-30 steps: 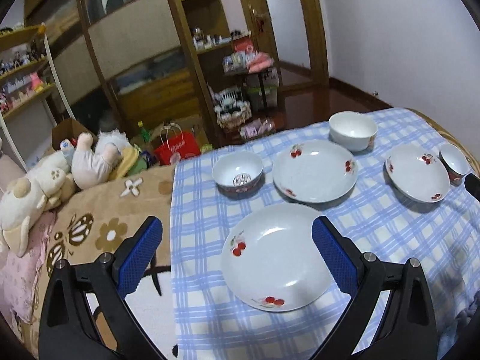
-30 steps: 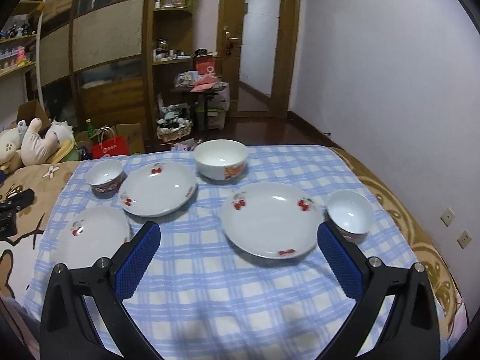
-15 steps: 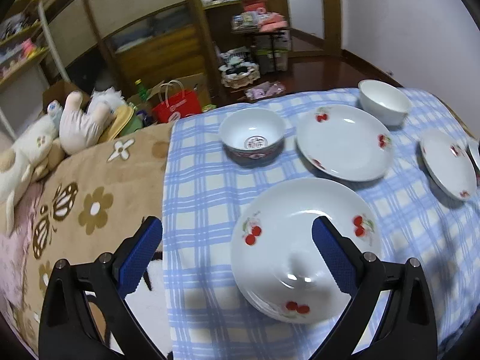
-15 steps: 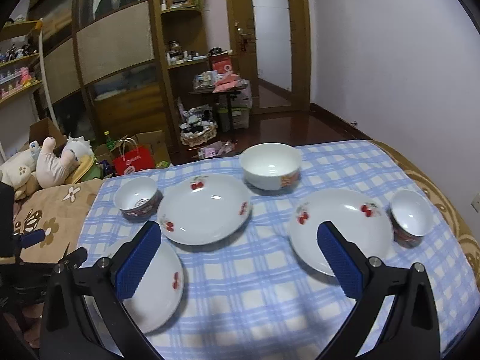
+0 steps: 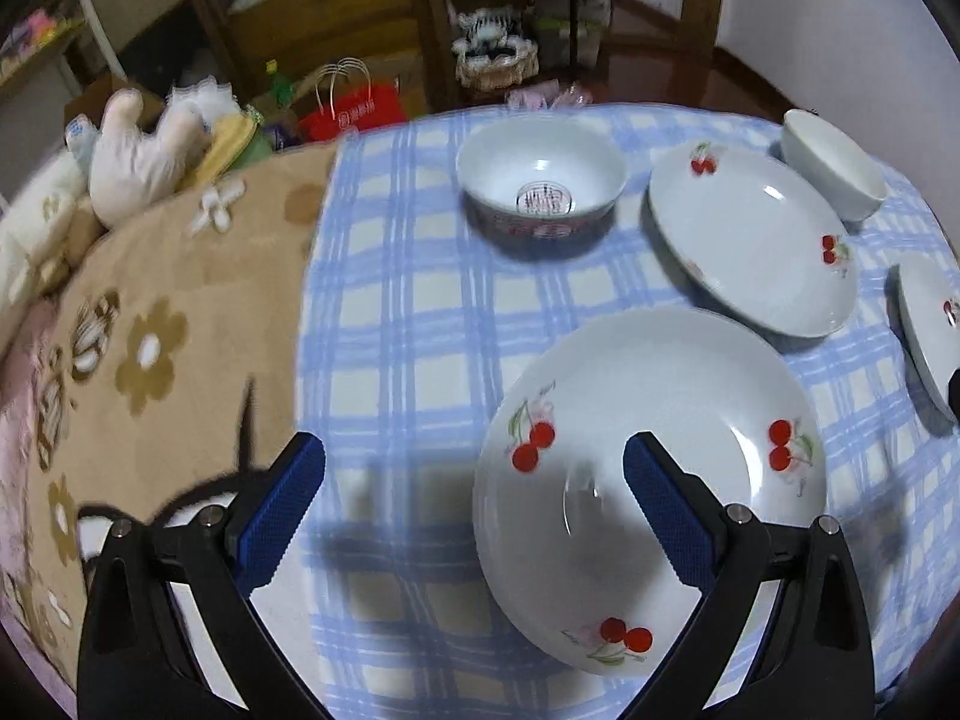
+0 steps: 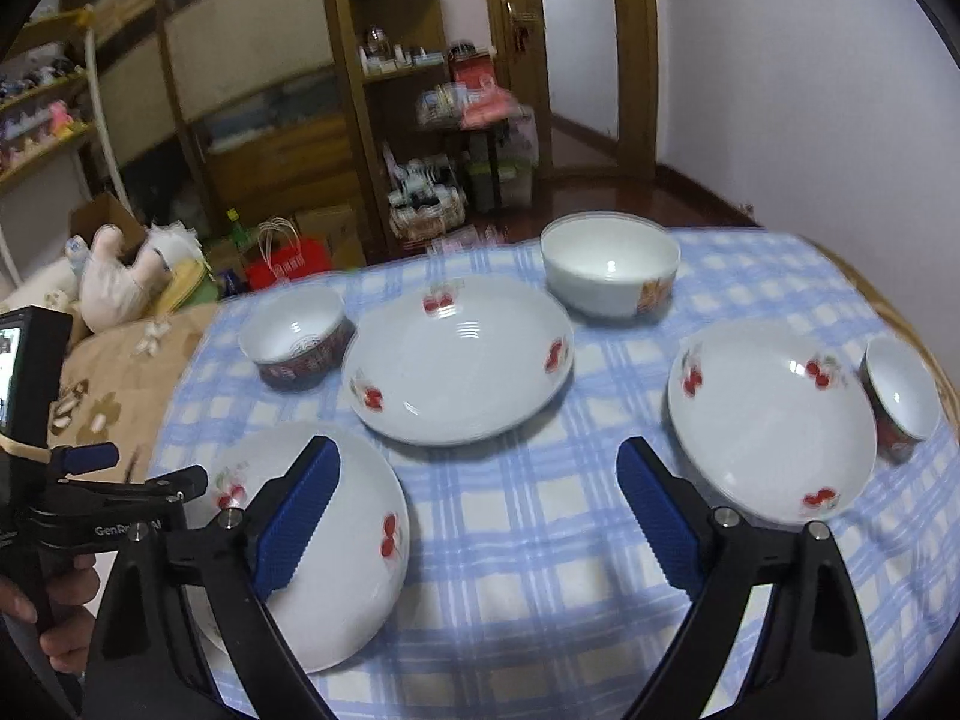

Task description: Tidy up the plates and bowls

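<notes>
Three white cherry plates and three bowls sit on the blue checked tablecloth (image 6: 540, 570). My left gripper (image 5: 474, 468) is open and low over the near-left plate (image 5: 648, 420); its right finger overlaps the plate's left part. Behind it are a small patterned bowl (image 5: 540, 192), the middle plate (image 5: 750, 240) and a plain white bowl (image 5: 834, 162). My right gripper (image 6: 477, 462) is open above bare cloth, with the near-left plate (image 6: 348, 552) by its left finger, the middle plate (image 6: 459, 360) ahead and the right plate (image 6: 768, 414) to its right.
A second small patterned bowl (image 6: 900, 396) sits at the table's right edge. A brown flowered blanket (image 5: 168, 330) with plush toys (image 5: 144, 162) lies left of the table. A hand (image 6: 60, 606) holds the left gripper (image 6: 138, 474). Wooden shelves (image 6: 360, 120) stand behind.
My left gripper has dropped and closed in on the near-left plate, which now looms large. My right gripper has swung left and nearer the table, bringing the near-left plate under its left finger.
</notes>
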The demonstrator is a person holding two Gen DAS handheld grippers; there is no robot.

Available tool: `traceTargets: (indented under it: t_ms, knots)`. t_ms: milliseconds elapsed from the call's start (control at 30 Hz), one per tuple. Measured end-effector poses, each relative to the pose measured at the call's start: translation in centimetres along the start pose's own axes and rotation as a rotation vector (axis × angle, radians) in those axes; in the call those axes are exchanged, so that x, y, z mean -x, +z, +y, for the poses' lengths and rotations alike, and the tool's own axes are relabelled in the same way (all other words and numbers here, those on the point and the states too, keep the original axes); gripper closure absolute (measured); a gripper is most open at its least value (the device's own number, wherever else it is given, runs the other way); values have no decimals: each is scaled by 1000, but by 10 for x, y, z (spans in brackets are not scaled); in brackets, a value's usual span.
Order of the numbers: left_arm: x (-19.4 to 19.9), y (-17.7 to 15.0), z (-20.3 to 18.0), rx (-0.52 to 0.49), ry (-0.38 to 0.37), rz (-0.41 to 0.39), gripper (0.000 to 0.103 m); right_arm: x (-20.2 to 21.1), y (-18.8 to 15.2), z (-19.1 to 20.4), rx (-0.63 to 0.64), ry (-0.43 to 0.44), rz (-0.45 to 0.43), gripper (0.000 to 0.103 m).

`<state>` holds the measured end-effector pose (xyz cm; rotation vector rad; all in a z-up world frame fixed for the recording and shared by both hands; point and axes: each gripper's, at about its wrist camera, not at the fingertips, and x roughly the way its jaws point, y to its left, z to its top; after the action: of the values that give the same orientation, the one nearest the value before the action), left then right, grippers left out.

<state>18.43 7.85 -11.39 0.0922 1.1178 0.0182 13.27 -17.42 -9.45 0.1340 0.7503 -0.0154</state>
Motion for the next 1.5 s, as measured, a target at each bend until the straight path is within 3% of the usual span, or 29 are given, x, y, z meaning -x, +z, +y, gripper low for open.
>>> traceTargets:
  t_ms: [200,267,333,400,500,600,700,767,933,1067,1300,1500]
  knots:
    - [-28,-4,0,6,-5,85,8,-27,-14,13,52,-13,88,5]
    - [-36,-4,2,27,-26,118,18,-35,-20,13,43,-5,118,5]
    - [-44,-4,6,65,-13,137,21,-42,-24,11,30,6,143,5]
    - [-52,-5,9,87,-14,173,32,-48,-29,13,33,24,168,6]
    - [-57,-8,11,106,-24,183,39,-56,-36,17,48,29,199,20]
    - [-54,-8,12,123,-68,175,58,-63,-44,18,36,59,238,34]
    - [-53,-9,12,131,-113,182,76,-70,-48,18,23,99,273,58]
    - [-52,-10,11,106,-114,180,76,-72,-49,19,3,142,284,74]
    - [-51,-12,11,119,-138,179,77,-72,-48,26,-3,193,304,92]
    - [-53,-11,21,143,-160,174,81,-74,-45,21,-44,218,340,93]
    - [-44,-16,10,85,-173,162,83,-69,-41,16,-49,194,358,94]
    - [-31,-21,-10,47,-249,144,87,-51,-43,-9,-95,162,343,94]
